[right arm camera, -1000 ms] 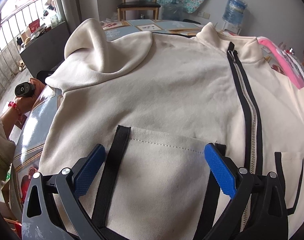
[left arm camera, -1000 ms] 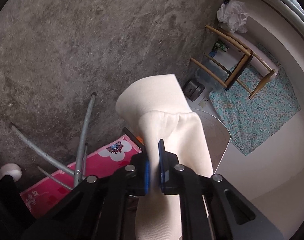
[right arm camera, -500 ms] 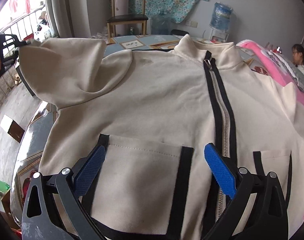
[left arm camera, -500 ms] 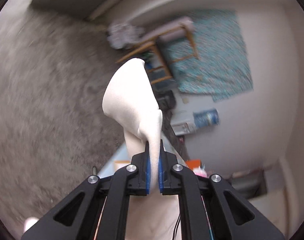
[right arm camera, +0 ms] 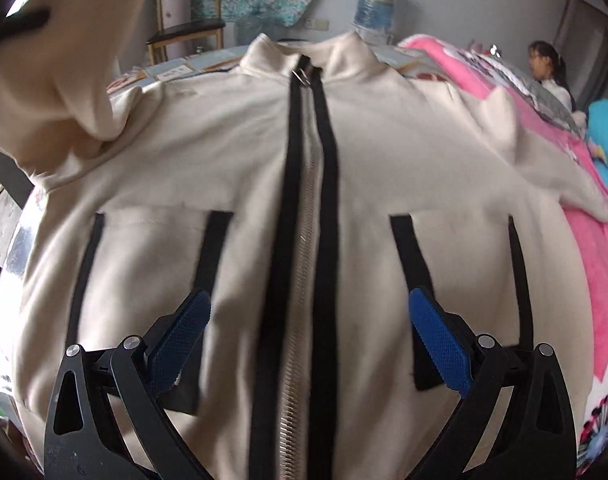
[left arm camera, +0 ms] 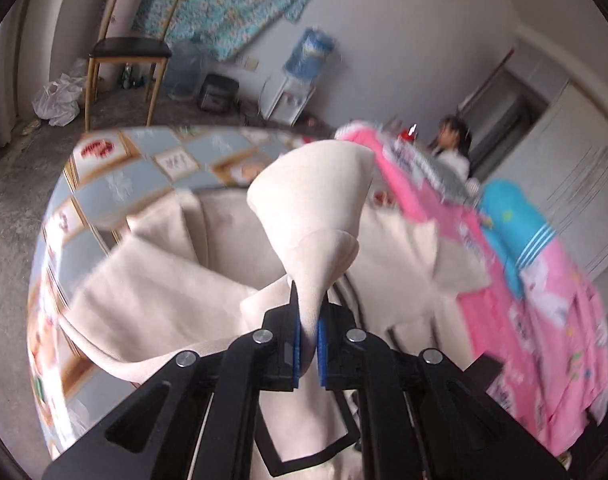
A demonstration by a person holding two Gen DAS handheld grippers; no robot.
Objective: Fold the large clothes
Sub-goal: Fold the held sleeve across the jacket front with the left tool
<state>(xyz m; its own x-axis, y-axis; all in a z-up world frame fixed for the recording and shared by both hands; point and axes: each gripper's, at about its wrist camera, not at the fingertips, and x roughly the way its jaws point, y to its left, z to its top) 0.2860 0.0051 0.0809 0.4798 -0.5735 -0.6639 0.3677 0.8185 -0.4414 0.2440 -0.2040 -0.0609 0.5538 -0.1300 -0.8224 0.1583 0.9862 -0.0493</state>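
A cream zip-up jacket (right arm camera: 244, 152) with black zipper trim and black-edged pockets lies front-up on a round table. My right gripper (right arm camera: 309, 320) is open and empty, low over the zipper (right arm camera: 300, 248) between the two pockets. My left gripper (left arm camera: 308, 344) is shut on the jacket's left sleeve (left arm camera: 315, 216) and holds its cuff end raised above the jacket body (left arm camera: 152, 280). That lifted sleeve also shows at the upper left of the right wrist view (right arm camera: 60, 64).
The round table (left arm camera: 116, 184) has a tiled picture top. A pink blanket (left arm camera: 543, 292) and a blue pillow (left arm camera: 511, 216) lie to the right. A wooden chair (left arm camera: 132, 44), a water dispenser (left arm camera: 304, 64) and a seated person (left arm camera: 455, 148) are beyond the table.
My left gripper has swung the held sleeve up and round, from facing the floor to facing over the table and jacket. My right gripper has slid right, from the left pocket to over the zipper.
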